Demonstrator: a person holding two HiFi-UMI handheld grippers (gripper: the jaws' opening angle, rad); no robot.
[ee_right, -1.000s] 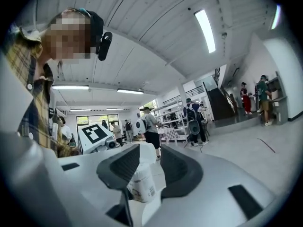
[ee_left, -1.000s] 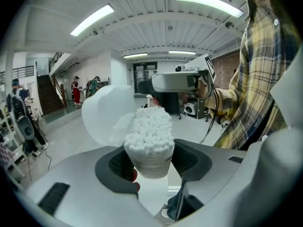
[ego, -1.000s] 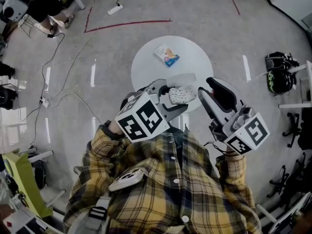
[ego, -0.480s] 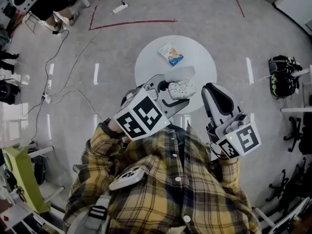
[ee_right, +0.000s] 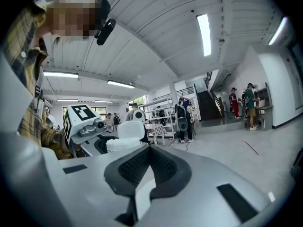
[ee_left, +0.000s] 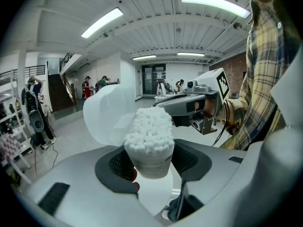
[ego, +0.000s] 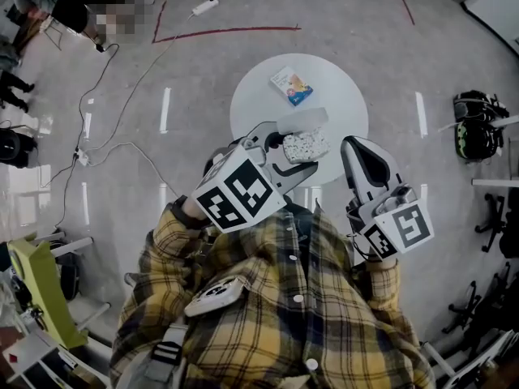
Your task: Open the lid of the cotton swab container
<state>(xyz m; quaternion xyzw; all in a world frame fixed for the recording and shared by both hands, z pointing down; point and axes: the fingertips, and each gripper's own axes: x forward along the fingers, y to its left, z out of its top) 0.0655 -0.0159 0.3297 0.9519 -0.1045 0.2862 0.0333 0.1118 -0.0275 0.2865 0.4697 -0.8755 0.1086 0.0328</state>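
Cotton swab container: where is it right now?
Head view, centre: the cotton swab container is clamped in the left claw over the round white table's near side, lid open, just left of the shut right claw.

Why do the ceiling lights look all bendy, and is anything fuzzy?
Left gripper view: the wide lens bends the ceiling lights and darkens the corners; the cotton swab container looks sharp. Right gripper view: same bending, glaring light strip. Head view: floor curves around the table; mostly sharp.
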